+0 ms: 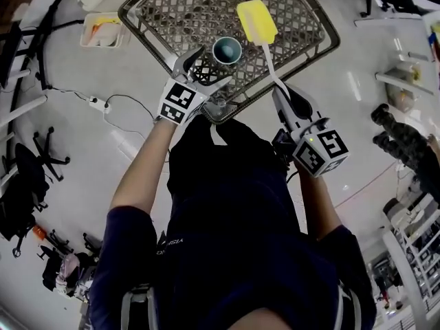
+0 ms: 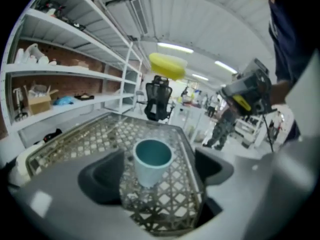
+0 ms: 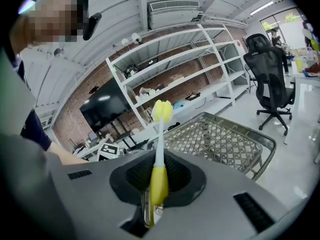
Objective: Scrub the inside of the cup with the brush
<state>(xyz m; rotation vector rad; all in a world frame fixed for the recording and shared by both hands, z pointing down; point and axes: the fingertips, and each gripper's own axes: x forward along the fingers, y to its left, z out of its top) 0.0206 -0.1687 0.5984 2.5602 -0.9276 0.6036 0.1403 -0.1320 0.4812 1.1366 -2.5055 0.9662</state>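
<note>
Wire-lattice tabletop [image 1: 289,19] holds a pale teal cup [image 1: 227,49] between the parted fingers of the left gripper [image 1: 208,67] — apparently untouched — while the right gripper [image 3: 159,183] has its fingers clamped on a yellow brush [image 3: 160,149].

The right gripper [image 3: 157,180] clamps the yellow brush [image 3: 159,154] upright, head up, before a wire basket [image 3: 220,139].

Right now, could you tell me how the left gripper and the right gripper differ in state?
The left gripper is open, while the right gripper is shut. The left grips nothing: the cup stands untouched between its jaws. The right clamps the brush by its yellow handle. Both point toward the mesh table.
</note>
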